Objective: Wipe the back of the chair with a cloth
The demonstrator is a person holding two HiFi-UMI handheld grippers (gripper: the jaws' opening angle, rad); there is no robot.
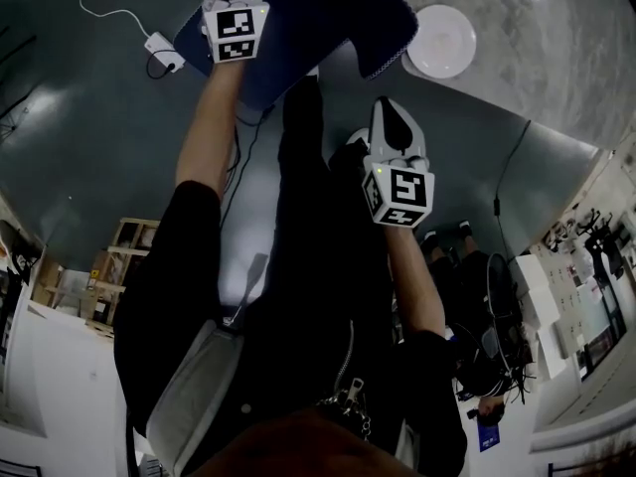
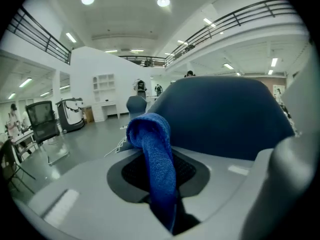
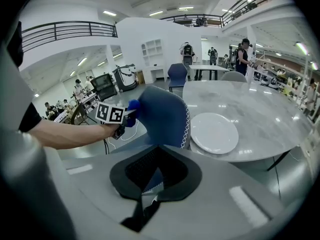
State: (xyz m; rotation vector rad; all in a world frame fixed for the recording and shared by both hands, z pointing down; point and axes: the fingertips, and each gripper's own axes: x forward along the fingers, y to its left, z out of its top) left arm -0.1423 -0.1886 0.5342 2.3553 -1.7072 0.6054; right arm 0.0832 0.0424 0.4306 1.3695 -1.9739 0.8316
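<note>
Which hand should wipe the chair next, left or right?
Left. The left gripper is shut on the blue woven cloth, right beside the dark blue padded chair back. The right gripper holds nothing and hangs farther back.

The head view looks steeply down on the dark blue padded chair back (image 1: 328, 18). The left gripper view faces it close up, the right gripper view from farther off, sharing with the head view the round white plate (image 3: 215, 132) beside it.

- Cloth (image 2: 152, 154): bright blue, coarse weave.
- Chair (image 3: 162, 115): dark blue, with white zigzag stitching along its edge.
- Plate (image 3: 215, 132): plain white.
- Table (image 3: 260, 109): pale grey marble.
- Cubes (image 1: 236, 34): black-and-white squares.
</note>
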